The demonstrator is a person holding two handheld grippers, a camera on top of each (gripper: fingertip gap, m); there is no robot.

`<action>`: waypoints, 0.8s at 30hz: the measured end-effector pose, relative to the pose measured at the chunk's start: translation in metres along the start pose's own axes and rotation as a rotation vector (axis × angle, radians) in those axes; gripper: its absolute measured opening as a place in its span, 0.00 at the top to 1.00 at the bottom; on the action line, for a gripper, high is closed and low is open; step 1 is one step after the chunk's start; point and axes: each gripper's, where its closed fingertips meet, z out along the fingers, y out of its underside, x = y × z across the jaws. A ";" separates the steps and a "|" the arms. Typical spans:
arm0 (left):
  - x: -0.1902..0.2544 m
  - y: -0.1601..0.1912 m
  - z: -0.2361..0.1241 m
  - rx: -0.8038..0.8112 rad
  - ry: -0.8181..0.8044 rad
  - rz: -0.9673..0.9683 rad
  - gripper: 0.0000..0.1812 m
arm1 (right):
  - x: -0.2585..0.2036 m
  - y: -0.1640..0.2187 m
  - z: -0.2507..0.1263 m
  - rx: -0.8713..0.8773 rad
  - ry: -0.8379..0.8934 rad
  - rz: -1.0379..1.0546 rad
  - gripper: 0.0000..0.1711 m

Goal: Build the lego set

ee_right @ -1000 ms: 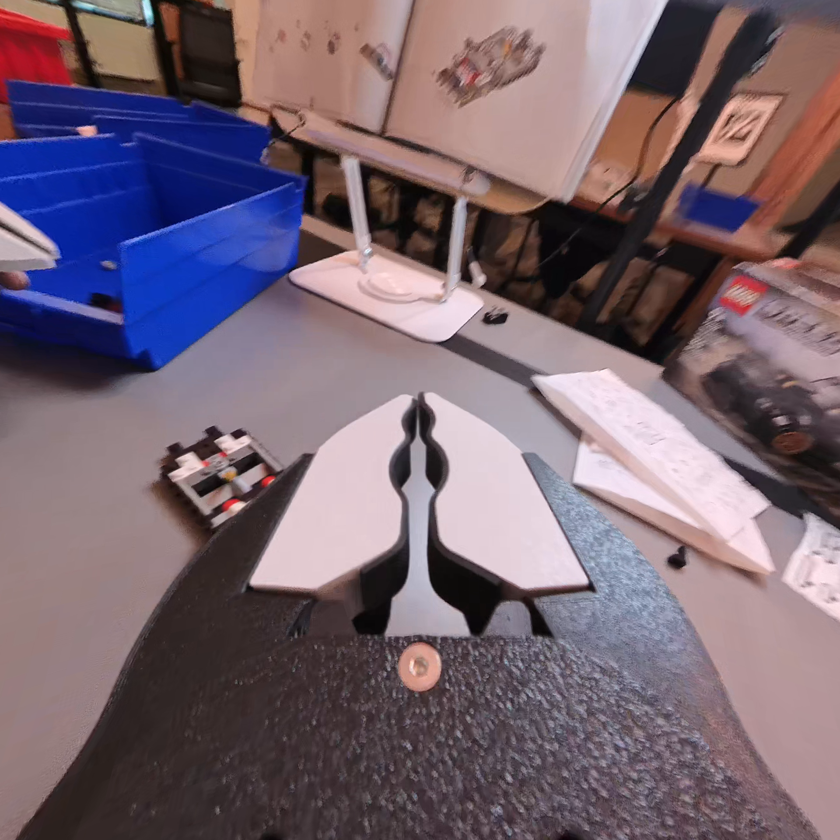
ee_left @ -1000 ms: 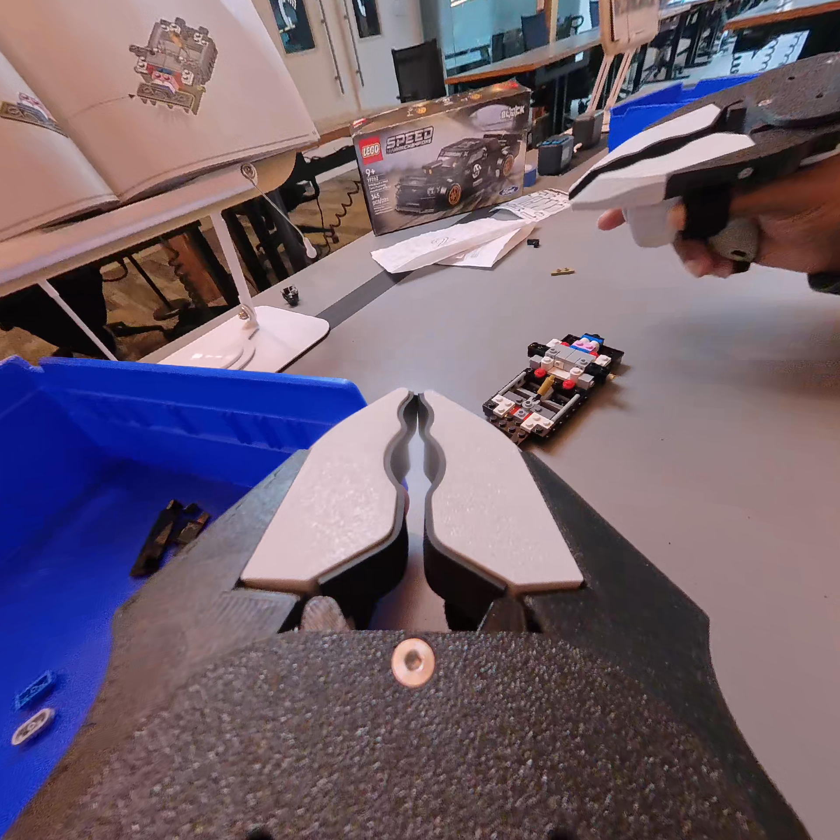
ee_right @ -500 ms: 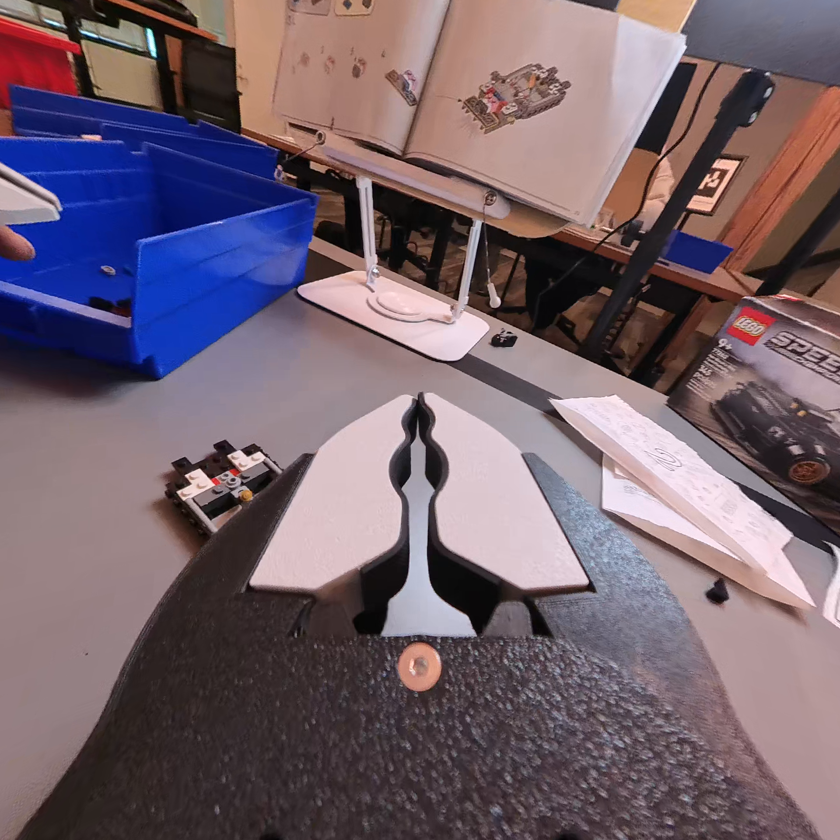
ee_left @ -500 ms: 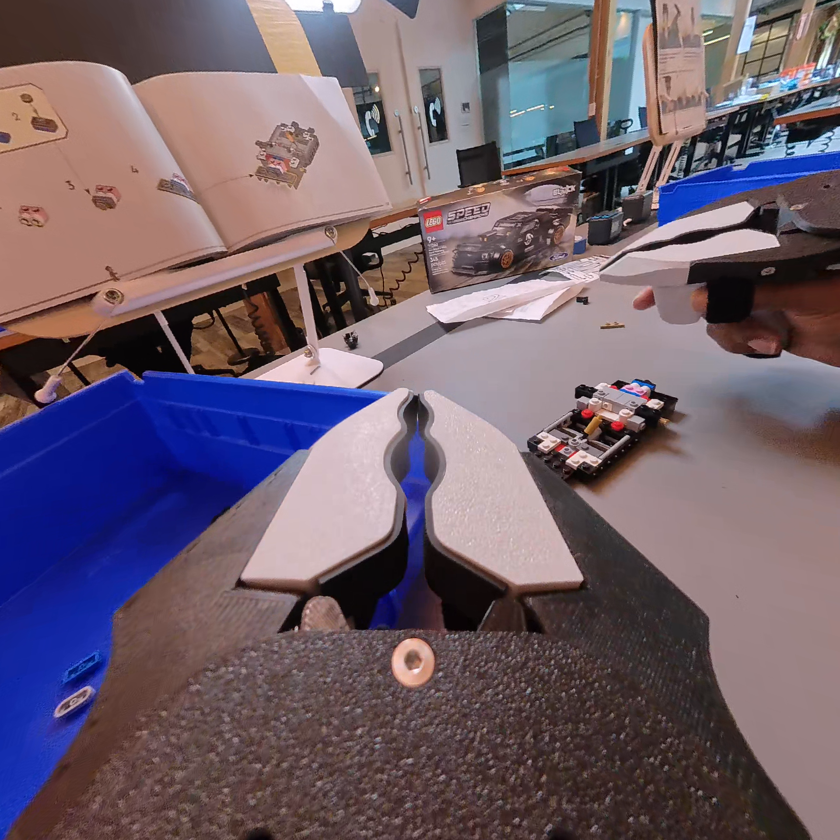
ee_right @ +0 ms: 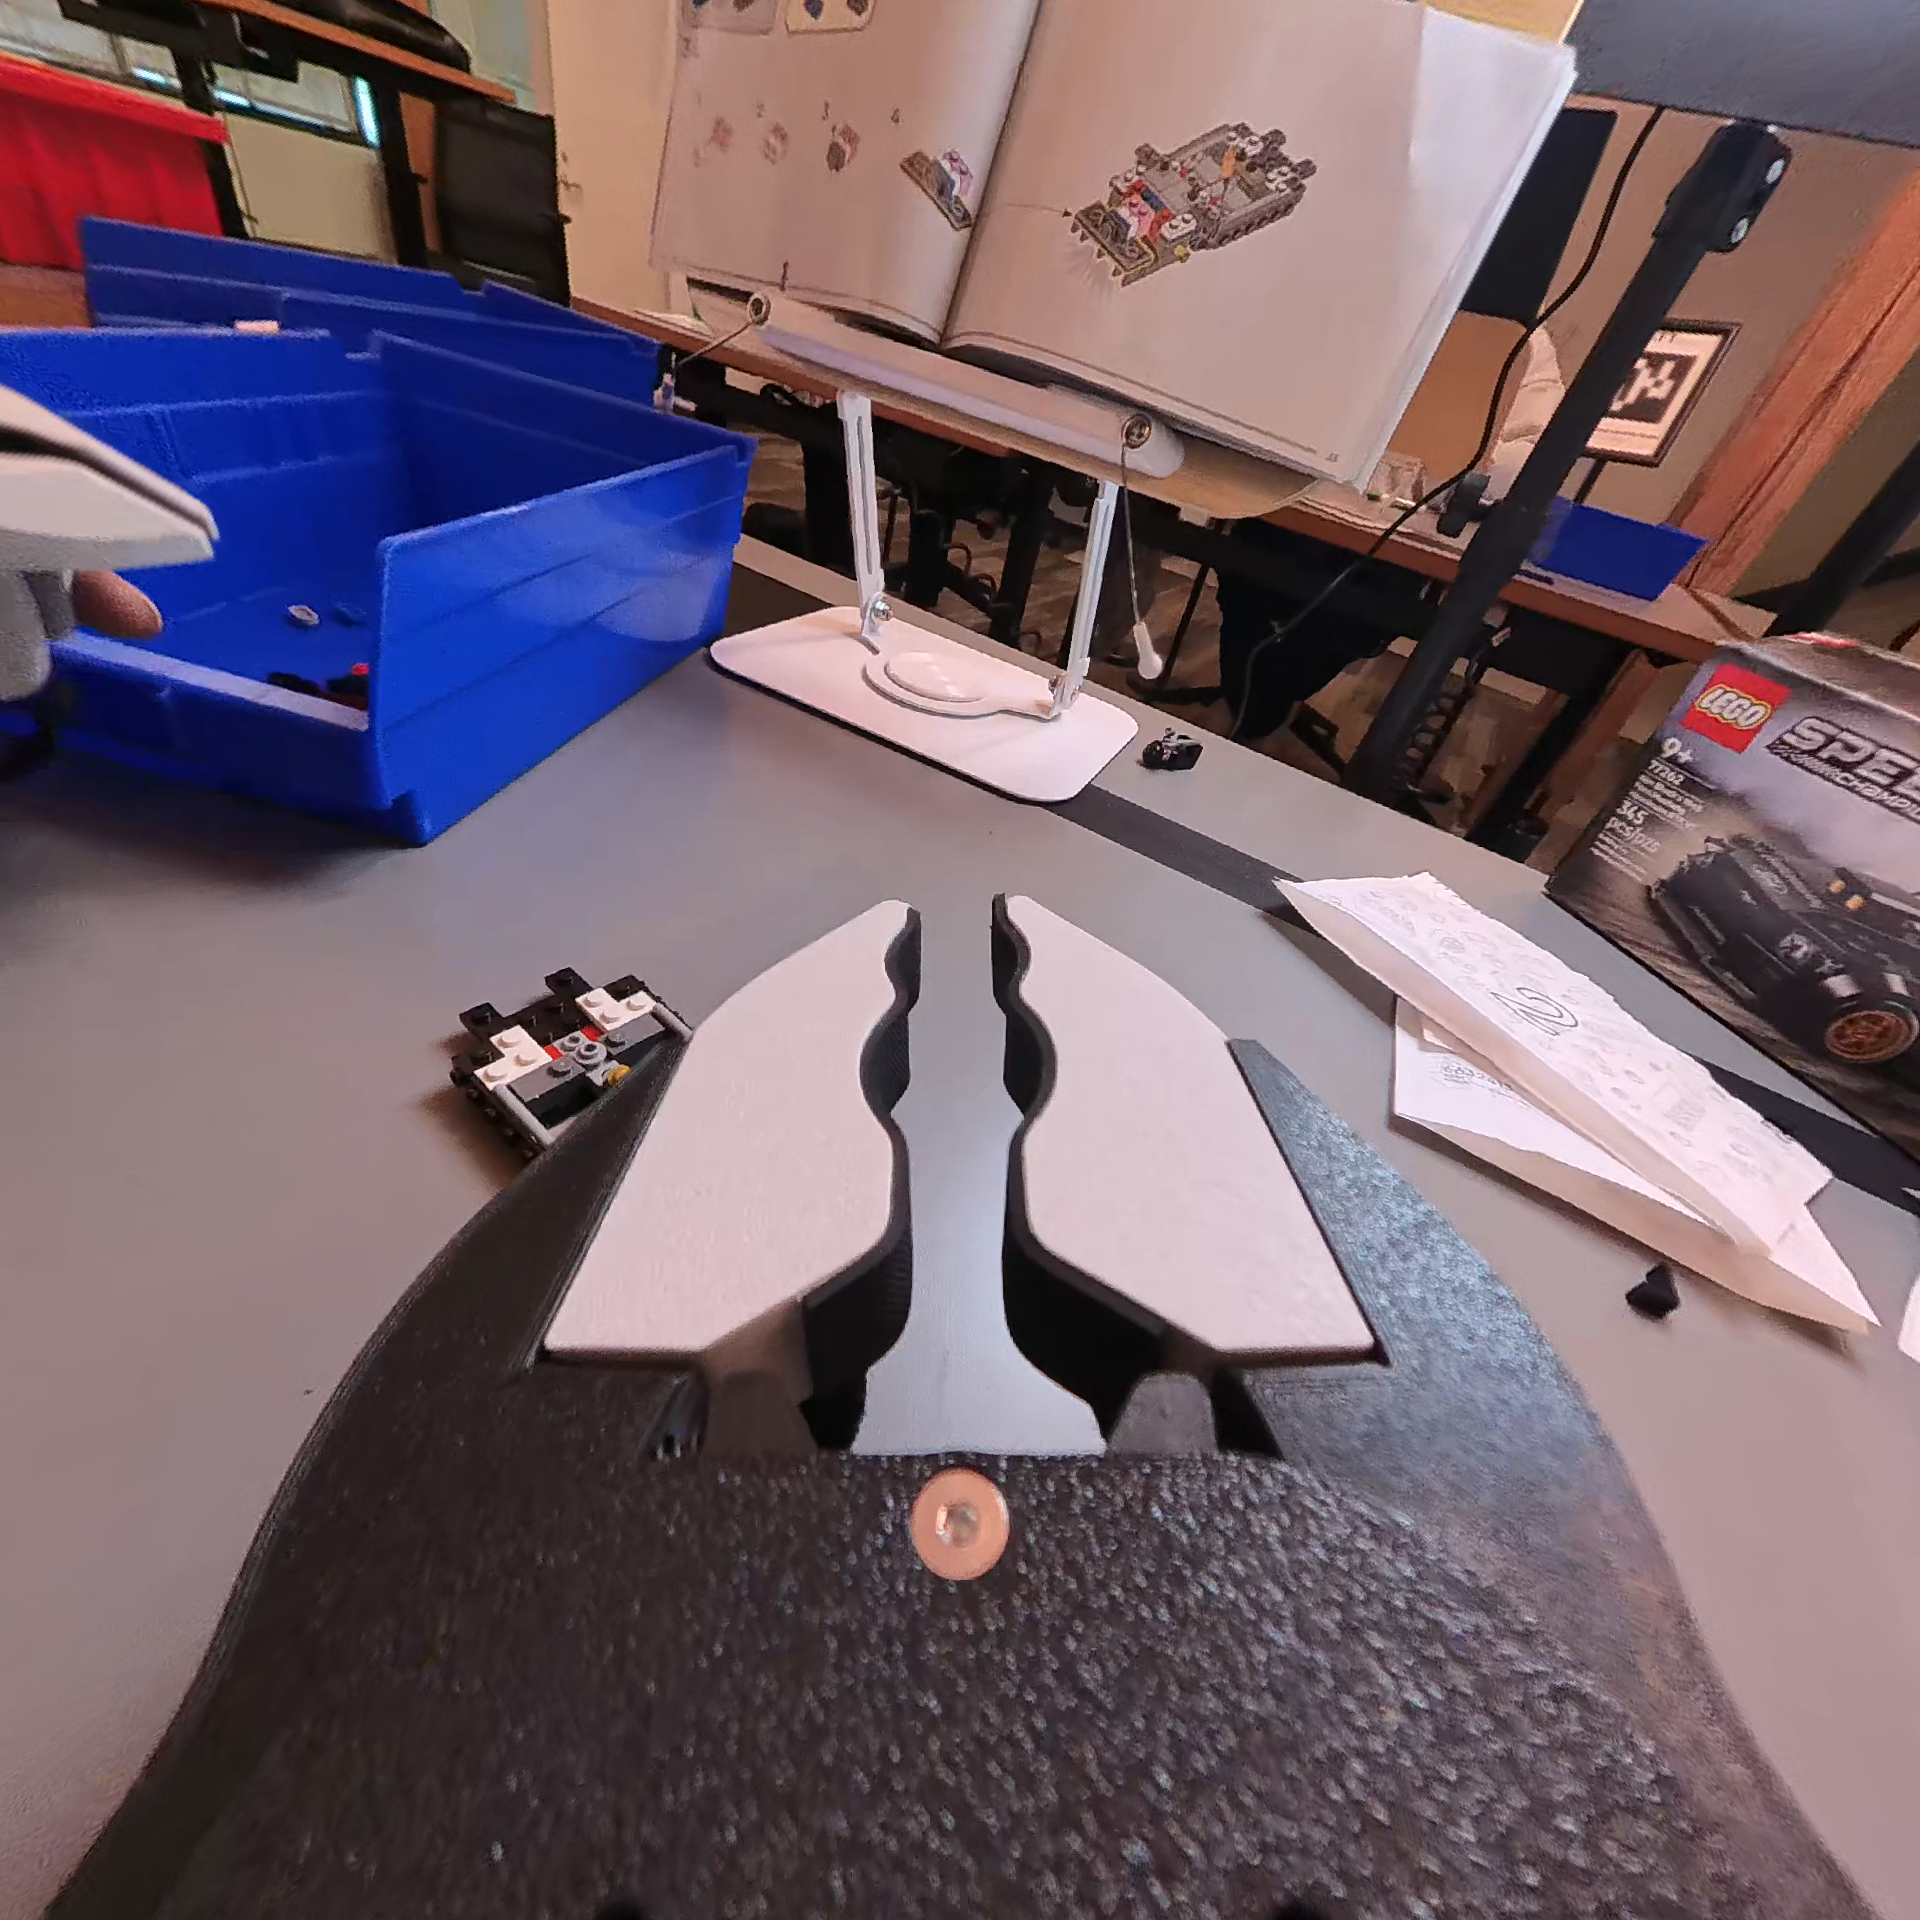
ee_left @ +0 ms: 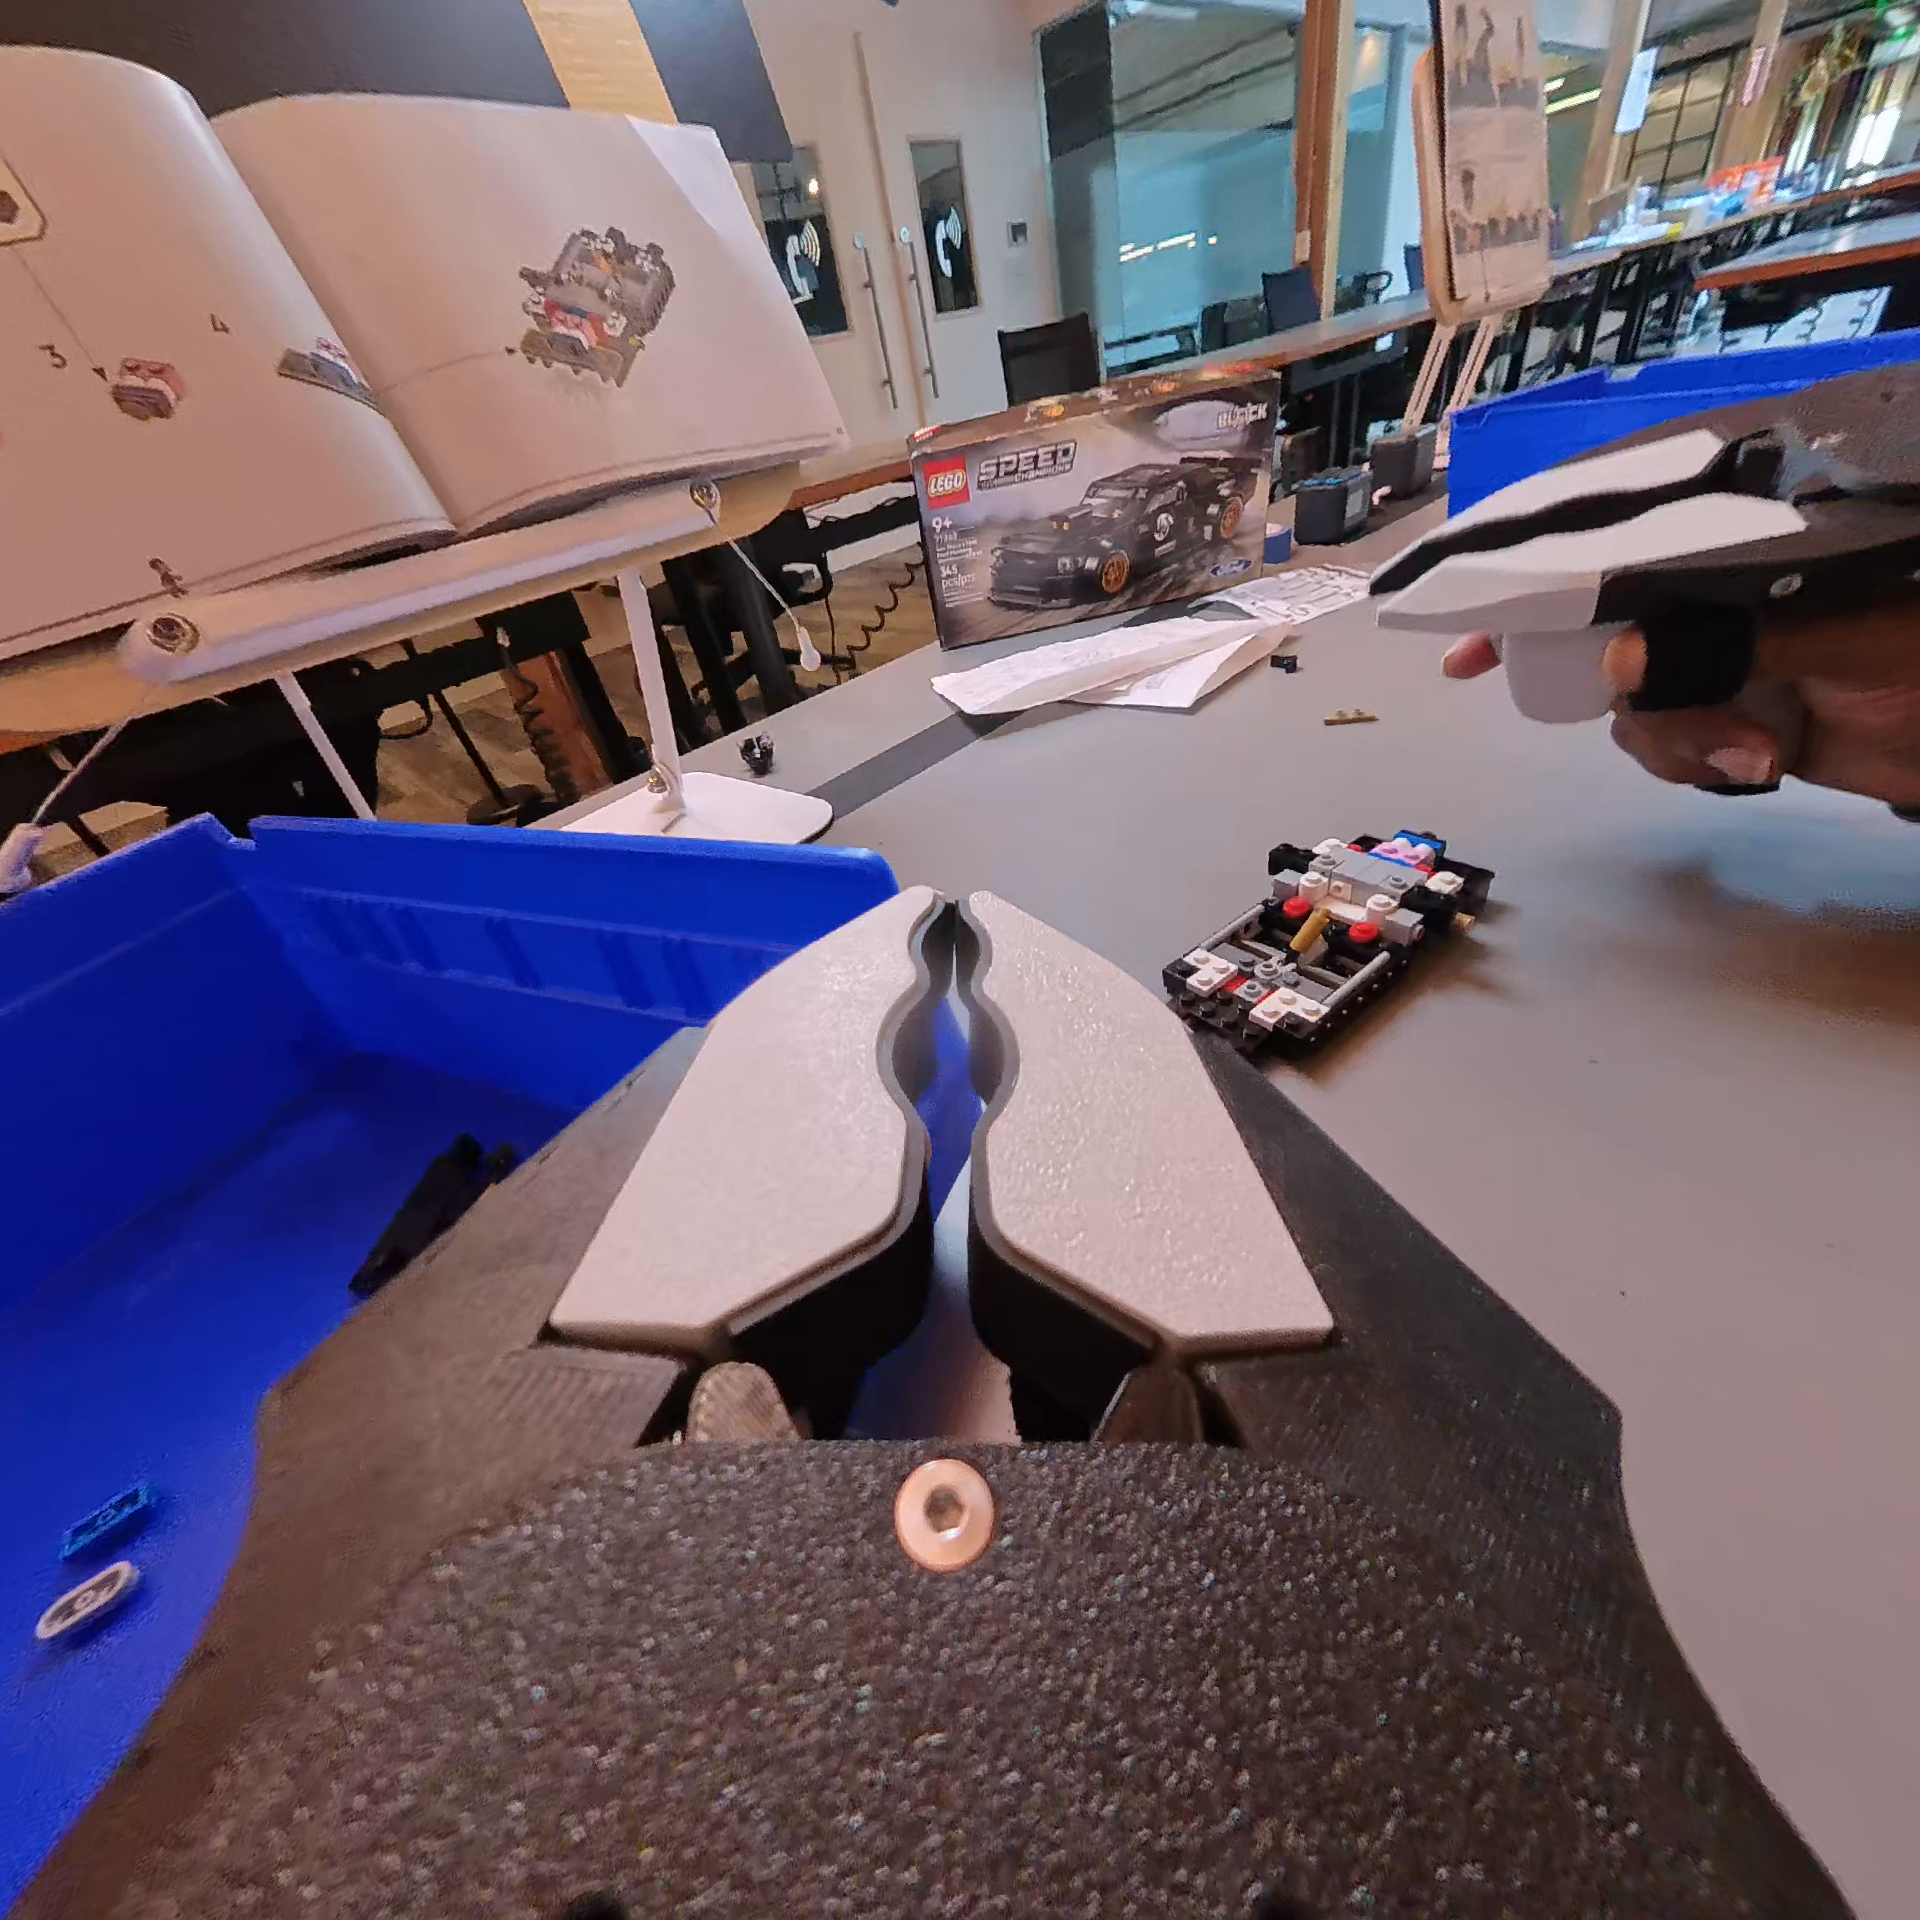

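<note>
Bright, even indoor light, soft shadows, fisheye bending at edges, slight motion blur.

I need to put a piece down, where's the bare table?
Bare grey table lies between the blue bin, the brick chassis and the white stand base. It is crowded by the folded papers and the set box.

Plastic, paper and card on a matt grey table (ee_right: 312,997)

I see grainy, rough black plastic on my right gripper (ee_right: 956,914), matt pale jaws, glossy blue plastic on the bin (ee_left: 520,873), shiny studded plastic on the brick chassis (ee_left: 1325,935), crumpled paper bags (ee_right: 1558,1049) and a glossy cardboard box (ee_left: 1096,499).
</note>
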 end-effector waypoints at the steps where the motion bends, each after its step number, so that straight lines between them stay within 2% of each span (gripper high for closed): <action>1: 0.001 0.001 0.001 -0.007 -0.001 0.010 1.00 | 0.001 -0.001 0.000 0.005 -0.002 0.012 0.92; 5: 0.009 0.000 0.002 -0.011 0.016 0.045 1.00 | -0.004 -0.004 -0.001 0.005 -0.051 0.018 0.92; 7: 0.012 0.002 0.003 -0.024 0.014 0.102 1.00 | -0.006 0.000 0.001 -0.035 -0.087 0.018 0.89; 12: 0.019 0.014 0.008 -0.076 0.060 0.072 1.00 | -0.013 0.032 -0.001 -0.242 -0.281 0.027 0.79; 17: 0.030 0.015 0.010 -0.088 0.101 0.135 1.00 | -0.027 0.054 -0.025 -0.439 -0.513 -0.054 0.68; 19: 0.036 0.018 0.012 -0.100 0.120 0.149 1.00 | -0.028 0.071 -0.024 -0.547 -0.538 -0.119 0.63; 24: 0.047 0.025 0.015 -0.127 0.162 0.205 1.00 | -0.043 0.096 -0.013 -0.674 -0.637 -0.194 0.61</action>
